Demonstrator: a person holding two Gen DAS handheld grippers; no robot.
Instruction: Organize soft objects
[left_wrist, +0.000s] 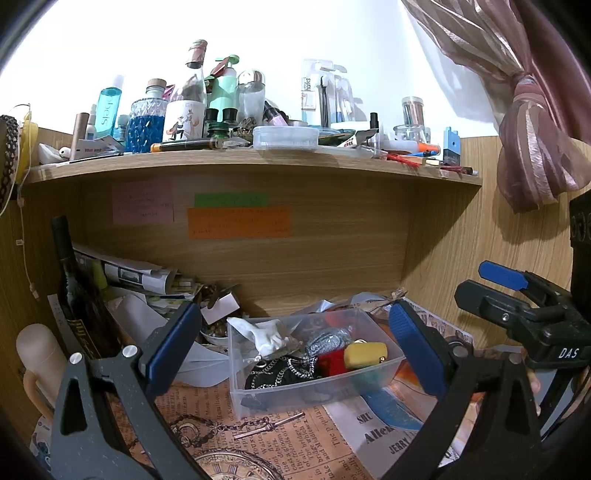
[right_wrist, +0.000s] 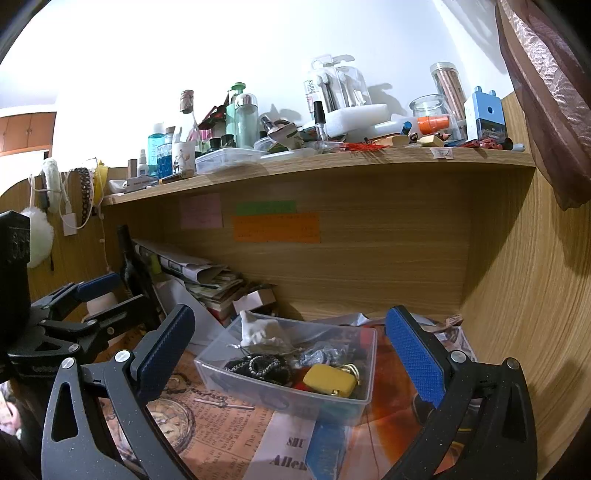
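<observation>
Jaws of left gripper (left_wrist: 291, 345) and right gripper (right_wrist: 290, 345) stand wide, holding nothing. Both hover near the clear bin (right_wrist: 332, 400) on the counter (right_wrist: 221, 435).

We see a wooden shelf (left_wrist: 255, 162) crowded with bottles, a blue-liquid bottle (left_wrist: 142, 125) and a flat clear box (left_wrist: 286, 137). Sticky notes below: pink (left_wrist: 143, 203), green (left_wrist: 229, 199), orange (left_wrist: 238, 223). Dark wine bottle (left_wrist: 75, 291) leans left beside rolled papers (left_wrist: 136, 275). Curtain (left_wrist: 532, 110) hangs right. Newspaper-print sheet (left_wrist: 280, 446) covers the table.
</observation>
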